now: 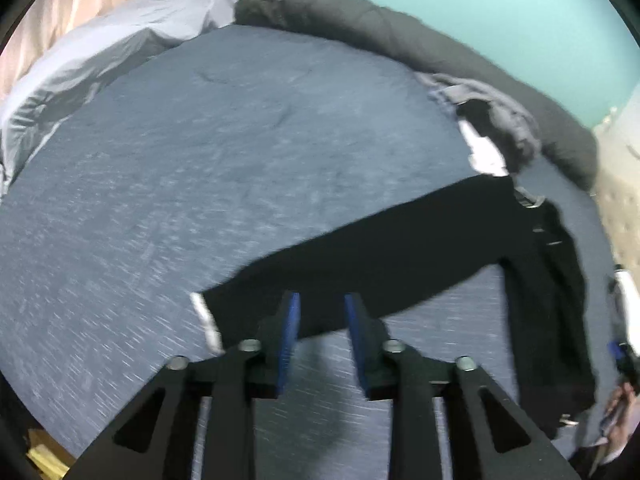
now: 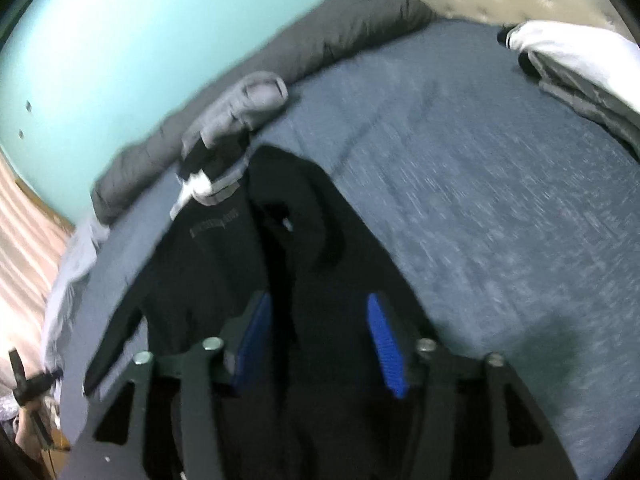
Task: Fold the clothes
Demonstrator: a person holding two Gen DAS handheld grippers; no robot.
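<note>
My left fingers (image 1: 322,320) stand parted with nothing pinched, hovering over the sleeve (image 1: 360,256) of the black top (image 2: 224,256). That sleeve runs long from its white cuff (image 1: 206,318), just left of the fingers, up and right to the body near the bed's (image 1: 200,160) right edge. My right fingers (image 2: 320,340) are wider, empty, above the body; the top's collar points away, toward a grey heap (image 2: 248,104) by the dark roll (image 2: 320,40).
</note>
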